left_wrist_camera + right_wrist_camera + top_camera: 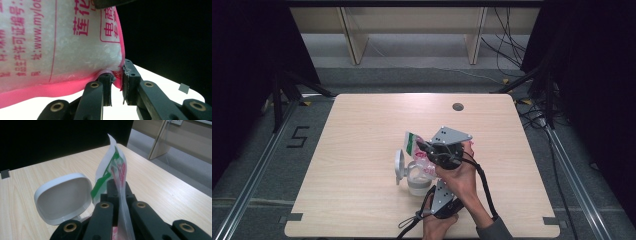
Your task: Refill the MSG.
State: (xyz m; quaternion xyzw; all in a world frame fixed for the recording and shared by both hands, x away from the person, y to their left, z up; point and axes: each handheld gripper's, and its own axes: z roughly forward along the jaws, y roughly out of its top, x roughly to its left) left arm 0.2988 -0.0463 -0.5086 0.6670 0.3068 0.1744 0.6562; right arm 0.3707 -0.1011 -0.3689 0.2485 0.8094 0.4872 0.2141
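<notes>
The right gripper (117,192) is clamped tight on the upper edge of the plastic bag (112,167), held just above the white container (416,184). A lower bag corner is pinched by the left gripper (116,82) beside that container.

Right gripper (119,192): two black jaws rise from the bottom edge, closed together on the thin plastic of a pouch; brass-coloured pivot pins visible on the links.
Pouch (113,167): translucent white plastic with green and red print, standing upright out of the jaws, its top edge pointed and slightly curled; a strip of it runs down between the jaws to the bottom edge.
Lid (62,197): white, rounded-square, hinged open, its hollow inner face turned towards the camera; sits just left of the jaws and pouch.
Table (162,192): light wood grain, bare to the right of the gripper.
Background: dark at upper left; grey floor and pale wooden furniture legs at upper right.
</notes>
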